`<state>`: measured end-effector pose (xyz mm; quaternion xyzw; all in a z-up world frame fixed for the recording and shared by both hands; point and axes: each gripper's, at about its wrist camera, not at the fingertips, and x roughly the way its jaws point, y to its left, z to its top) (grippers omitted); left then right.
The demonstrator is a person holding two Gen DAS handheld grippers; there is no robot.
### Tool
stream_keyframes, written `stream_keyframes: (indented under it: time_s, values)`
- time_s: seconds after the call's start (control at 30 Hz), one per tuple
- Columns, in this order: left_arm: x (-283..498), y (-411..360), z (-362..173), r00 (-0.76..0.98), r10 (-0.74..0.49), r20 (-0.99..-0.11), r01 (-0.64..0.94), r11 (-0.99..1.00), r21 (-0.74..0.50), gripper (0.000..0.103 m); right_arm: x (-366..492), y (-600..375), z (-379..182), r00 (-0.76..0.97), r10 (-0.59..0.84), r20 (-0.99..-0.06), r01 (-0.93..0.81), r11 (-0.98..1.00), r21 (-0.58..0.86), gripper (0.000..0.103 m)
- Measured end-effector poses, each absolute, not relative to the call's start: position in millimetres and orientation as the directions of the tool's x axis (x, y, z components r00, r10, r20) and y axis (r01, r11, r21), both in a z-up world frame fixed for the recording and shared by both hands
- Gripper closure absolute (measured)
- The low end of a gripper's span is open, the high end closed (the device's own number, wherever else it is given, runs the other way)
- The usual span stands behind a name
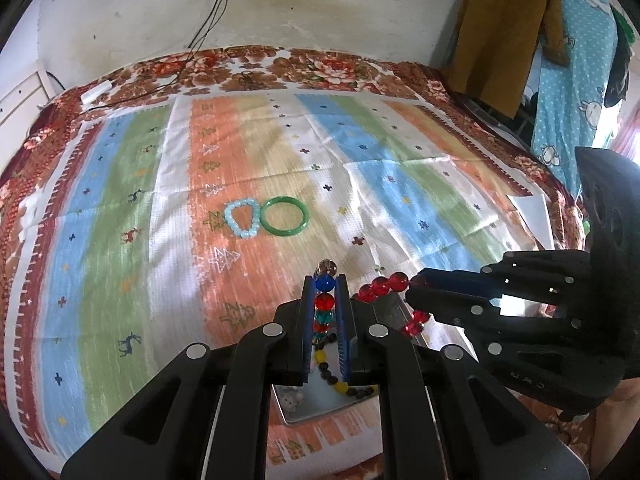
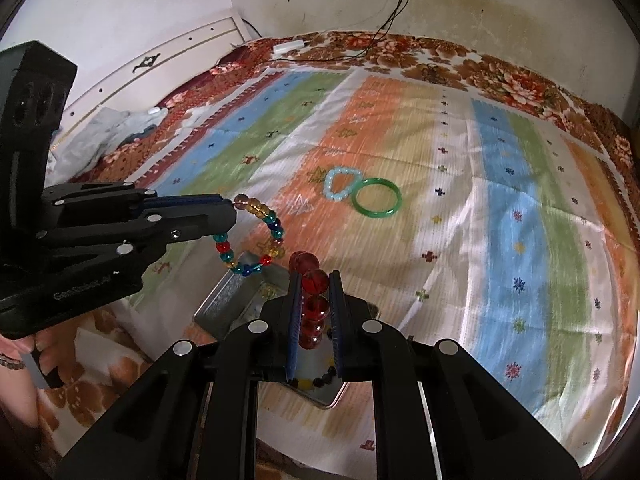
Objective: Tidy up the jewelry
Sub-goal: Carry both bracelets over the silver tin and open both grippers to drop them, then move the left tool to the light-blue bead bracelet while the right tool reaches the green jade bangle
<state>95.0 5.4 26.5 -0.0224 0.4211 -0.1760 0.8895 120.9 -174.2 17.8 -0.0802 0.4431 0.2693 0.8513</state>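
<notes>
My left gripper (image 1: 325, 283) is shut on a multicoloured bead bracelet (image 1: 324, 304), held above a shiny metal tray (image 1: 298, 408). In the right wrist view that same bracelet (image 2: 256, 236) hangs as a loop from the left gripper (image 2: 234, 210). My right gripper (image 2: 315, 280) is shut on a red bead bracelet (image 2: 314, 304); from the left wrist view its red beads (image 1: 384, 286) stick out of the right gripper (image 1: 416, 286). A dark and yellow bead string (image 1: 340, 386) lies in the tray. On the cloth further off lie a pale blue bead bracelet (image 1: 241, 218) and a green bangle (image 1: 285, 216), side by side.
A striped cloth (image 1: 400, 184) covers a bed with a floral blanket (image 1: 320, 68) beneath. Cables (image 1: 208, 20) run down the wall to a white adapter (image 1: 96, 91). Clothes (image 1: 508, 28) hang at the right. A person's hand (image 2: 16, 356) holds the left gripper's handle.
</notes>
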Motion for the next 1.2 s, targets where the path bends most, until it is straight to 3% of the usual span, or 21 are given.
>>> stream_keyframes:
  time_s: [0.13,0.23,0.3,0.4,0.57,0.83,1.2]
  values:
    - [88.0,4.7,14.5,0.553,-0.345,-0.759,0.287,0.933,-0.215,0.093,116.7,-173.8,13.2,0.438,0.391,-0.809,-0.538,0.835,0.112,0.089]
    - [86.7,4.9,6.8,0.542,-0.326,-0.775,0.273,0.94,-0.205,0.078,115.1,-175.5,12.1,0.456,0.386,-0.802,-0.53,0.842,0.104,0.086]
    - [87.5,7.4,6.8,0.551,-0.307,-0.776,0.259,0.947,-0.19,0.077,116.1,-178.7,13.4,0.472,0.375,-0.798,-0.513,0.853,0.097,0.062]
    - [89.7,14.8,8.4,0.574,-0.272,-0.772,0.227,0.959,-0.169,0.061,118.8,-183.7,14.9,0.487,0.37,-0.791,-0.498,0.862,0.097,0.059]
    - [100.0,28.7,2.4,0.598,-0.201,-0.776,0.157,0.979,-0.133,0.058,134.4,-195.9,4.8,0.511,0.344,-0.788,-0.436,0.894,0.107,0.046]
    - [110.8,36.6,-3.1,0.603,-0.156,-0.782,0.114,0.987,-0.109,0.04,150.1,-201.9,-6.1,0.505,0.328,-0.798,-0.392,0.911,0.126,0.042]
    - [125.8,35.7,-9.1,0.616,-0.156,-0.773,0.122,0.987,-0.102,0.013,167.5,-200.8,-15.5,0.506,0.326,-0.799,-0.384,0.914,0.13,0.028]
